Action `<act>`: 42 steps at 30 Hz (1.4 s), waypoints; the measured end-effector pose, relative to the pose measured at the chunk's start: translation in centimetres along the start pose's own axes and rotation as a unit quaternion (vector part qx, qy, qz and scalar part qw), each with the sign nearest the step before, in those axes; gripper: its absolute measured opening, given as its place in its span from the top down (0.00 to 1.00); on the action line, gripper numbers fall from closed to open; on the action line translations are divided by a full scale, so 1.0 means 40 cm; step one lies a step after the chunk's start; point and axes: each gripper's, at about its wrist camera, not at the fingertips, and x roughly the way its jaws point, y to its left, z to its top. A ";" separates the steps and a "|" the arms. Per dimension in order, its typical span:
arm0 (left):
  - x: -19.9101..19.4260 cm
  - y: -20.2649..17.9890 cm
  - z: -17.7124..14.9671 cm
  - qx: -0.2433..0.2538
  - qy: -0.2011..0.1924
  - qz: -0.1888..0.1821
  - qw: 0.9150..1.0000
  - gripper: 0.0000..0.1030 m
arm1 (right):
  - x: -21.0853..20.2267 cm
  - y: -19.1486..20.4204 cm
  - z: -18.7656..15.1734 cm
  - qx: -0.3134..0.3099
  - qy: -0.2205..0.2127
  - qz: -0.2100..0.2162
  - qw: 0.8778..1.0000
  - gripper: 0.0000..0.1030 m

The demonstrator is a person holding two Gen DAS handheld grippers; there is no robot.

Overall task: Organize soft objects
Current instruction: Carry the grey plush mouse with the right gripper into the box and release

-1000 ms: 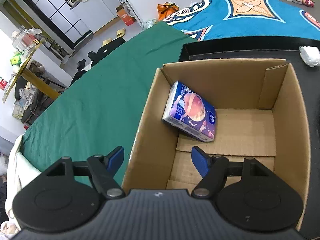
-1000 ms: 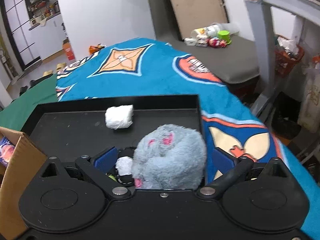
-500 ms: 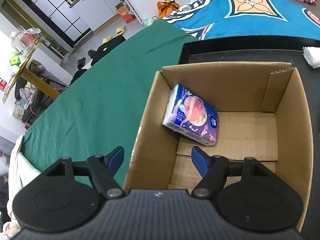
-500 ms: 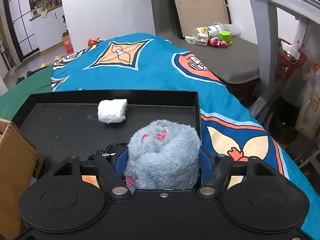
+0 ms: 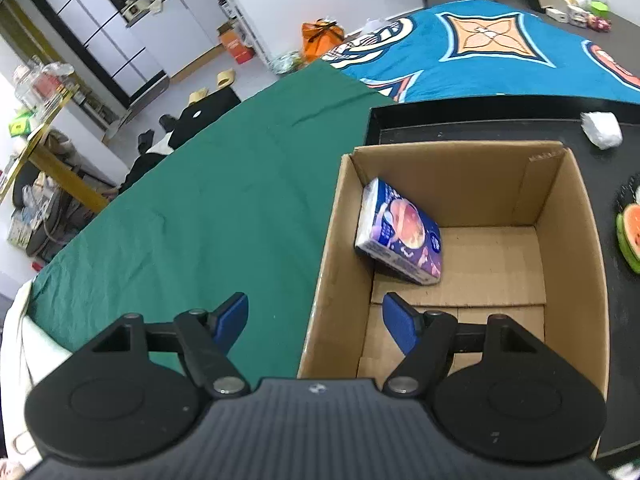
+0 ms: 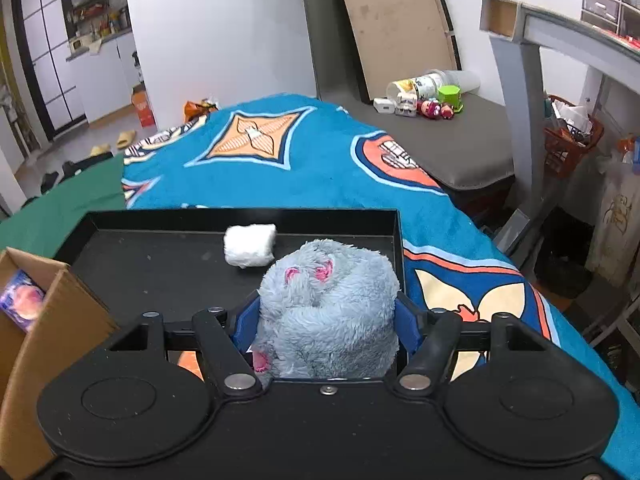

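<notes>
Left wrist view: looks down into an open cardboard box (image 5: 464, 240), corrugated, brown, flaps folded flat on its floor. Inside, a soft tissue pack (image 5: 400, 236) in glossy purple wrap, leaning tilted against the box's left wall. Left gripper (image 5: 316, 316) spread apart with nothing between its blue pads, one finger over the green cloth (image 5: 200, 208), the other over the box's near edge. Behind the box, a black tray (image 5: 472, 120) with a raised rim, carrying a crumpled white wad (image 5: 601, 130). At the right edge, a watermelon-slice toy (image 5: 630, 236), green rind and red flesh, seen only here. Farther off, a blue patterned blanket (image 5: 500, 52).

Right wrist view: shows what the other view misses, a grey plush toy (image 6: 328, 312), fluffy and rounded, with pink spots on top. Right gripper (image 6: 326, 318) clamped on the plush toy, blue pads pressed into the fur on both sides, the toy filling the whole gap. Beyond, the same tray (image 6: 160, 264), matte black and flecked with dust, and the white wad (image 6: 250, 245), here plainly a roll shape near the far rim. At the left edge, a corner of the box (image 6: 52, 320) with the tissue pack (image 6: 22, 300) peeking out. Blue blanket (image 6: 280, 152) under the tray.
</notes>
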 end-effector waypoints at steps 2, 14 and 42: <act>-0.001 0.008 -0.006 -0.001 -0.003 -0.006 1.000 0.30 | -0.016 0.014 0.001 -0.001 -0.004 0.006 1.000 0.37; 0.018 0.032 -0.047 -0.023 -0.006 -0.044 0.999 0.53 | -0.119 0.130 0.000 -0.042 -0.021 0.064 0.997 0.37; 0.029 0.085 -0.078 -0.074 -0.026 -0.103 0.992 0.84 | -0.209 0.391 0.002 -0.129 -0.017 0.117 0.985 0.37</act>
